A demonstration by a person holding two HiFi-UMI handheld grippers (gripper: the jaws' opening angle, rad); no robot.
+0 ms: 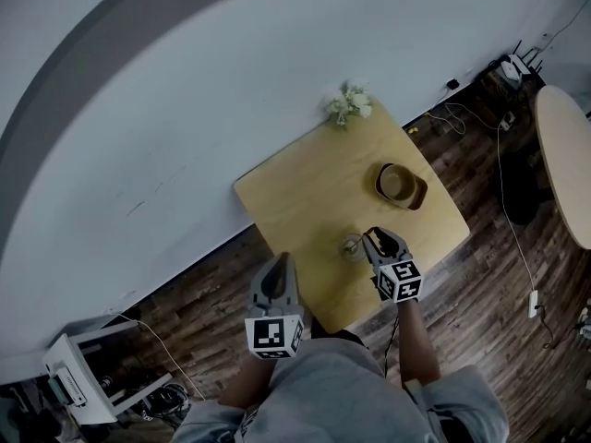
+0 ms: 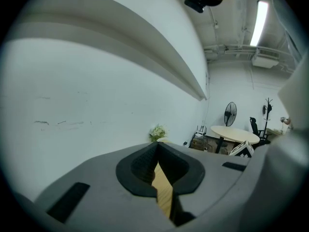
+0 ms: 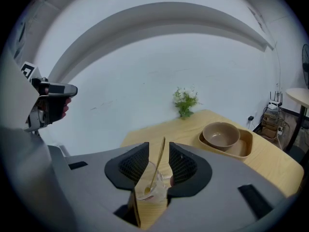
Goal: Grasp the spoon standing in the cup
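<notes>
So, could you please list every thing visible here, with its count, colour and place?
table: one, light wood, against the white wall
cup: one, clear glass, near edge of the table
spoon: one, golden, standing in the cup
bowl: one, brown, in the tray
tray: one, tan, right part of the table
flowers: one small bunch, white and green, far table edge
round table: one, pale, far right
left gripper: one, grey, jaws together, empty
right gripper: one, grey, jaws open around the spoon, not pressing it
</notes>
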